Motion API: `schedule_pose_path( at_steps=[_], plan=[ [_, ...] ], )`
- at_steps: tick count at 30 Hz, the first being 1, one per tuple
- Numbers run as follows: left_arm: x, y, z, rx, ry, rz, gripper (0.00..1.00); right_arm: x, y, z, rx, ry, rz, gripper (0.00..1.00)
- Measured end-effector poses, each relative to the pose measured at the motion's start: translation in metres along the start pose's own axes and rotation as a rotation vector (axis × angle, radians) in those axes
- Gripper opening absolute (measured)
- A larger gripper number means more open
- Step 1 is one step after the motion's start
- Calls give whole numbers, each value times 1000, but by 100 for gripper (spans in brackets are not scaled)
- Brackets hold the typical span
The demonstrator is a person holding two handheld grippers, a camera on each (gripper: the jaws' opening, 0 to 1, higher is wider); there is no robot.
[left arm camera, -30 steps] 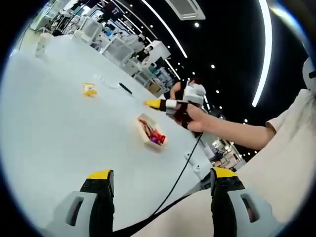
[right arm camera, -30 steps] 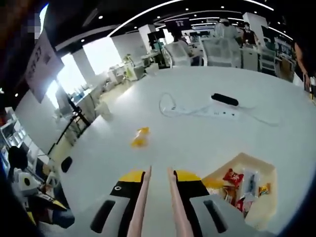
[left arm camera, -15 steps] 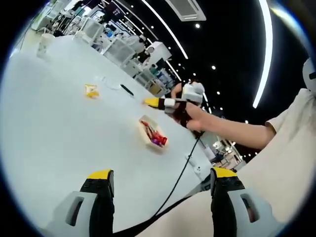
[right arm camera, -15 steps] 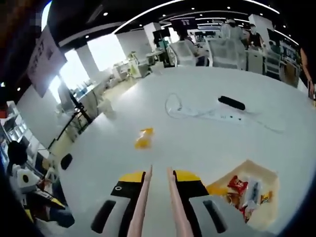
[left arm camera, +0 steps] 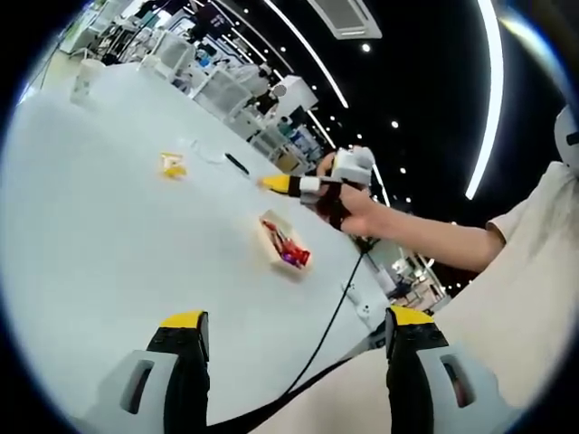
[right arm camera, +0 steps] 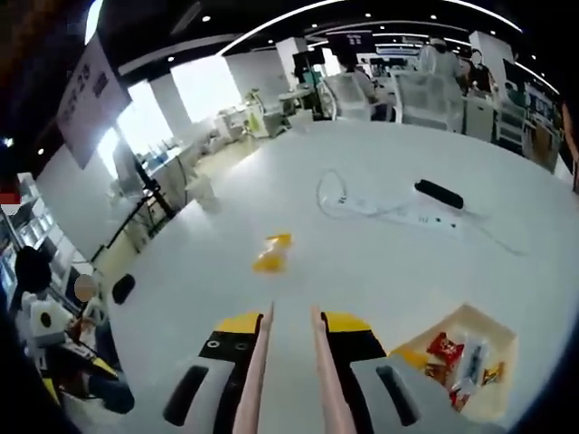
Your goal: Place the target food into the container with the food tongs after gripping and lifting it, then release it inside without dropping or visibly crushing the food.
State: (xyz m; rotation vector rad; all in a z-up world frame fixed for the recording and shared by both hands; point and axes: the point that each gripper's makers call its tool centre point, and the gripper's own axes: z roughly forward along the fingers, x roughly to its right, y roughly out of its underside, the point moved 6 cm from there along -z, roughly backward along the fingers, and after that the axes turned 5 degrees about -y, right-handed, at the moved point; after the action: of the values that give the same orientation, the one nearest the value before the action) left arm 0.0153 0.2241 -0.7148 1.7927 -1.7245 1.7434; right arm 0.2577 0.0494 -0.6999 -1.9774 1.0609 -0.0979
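A yellow food piece [right arm camera: 272, 253] lies alone on the white table [right arm camera: 380, 262], ahead of my right gripper [right arm camera: 289, 321]. That gripper is shut on pink food tongs [right arm camera: 257, 362], whose two arms stand slightly apart with nothing between them. A tan container [right arm camera: 478, 324] holding several wrapped snacks sits low at the right. In the left gripper view, the right gripper [left arm camera: 303, 186] hovers in a hand above the table, between the yellow food piece [left arm camera: 172, 165] and the container [left arm camera: 286, 244]. My left gripper [left arm camera: 298, 321] is wide open and holds nothing.
A white power strip [right arm camera: 409, 215] with a looped cord and a black object [right arm camera: 439, 193] lie beyond the food. A white cup [left arm camera: 83, 77] stands at the table's far end. A black cable [left arm camera: 326, 334] runs near the table edge. Chairs and desks ring the table.
The right gripper with the tongs has moved away from the container toward the yellow food piece. The left gripper has stayed put and open.
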Motion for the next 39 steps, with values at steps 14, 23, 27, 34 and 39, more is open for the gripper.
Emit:
schedule_pose_path(
  at_steps=[14,23,27,34,39],
  plan=[
    [-4,-3,4,-4,-5,-11,79,4,-8,12,4,16,-21,26],
    [-6,-3,6,-9,-6,-21,79,2,-10,22,-10,0,-20,27],
    [-9,-4,7,-11,-8,-25,79,1,-11,26,-13,-5,-20,27],
    [-10,-1,10,-17,-6,-41,79,0,-13,34,-23,-14,-27,27],
    [-11,-2,12,-22,-6,-47,79,-2,-16,40,-27,-27,-35,27]
  ],
)
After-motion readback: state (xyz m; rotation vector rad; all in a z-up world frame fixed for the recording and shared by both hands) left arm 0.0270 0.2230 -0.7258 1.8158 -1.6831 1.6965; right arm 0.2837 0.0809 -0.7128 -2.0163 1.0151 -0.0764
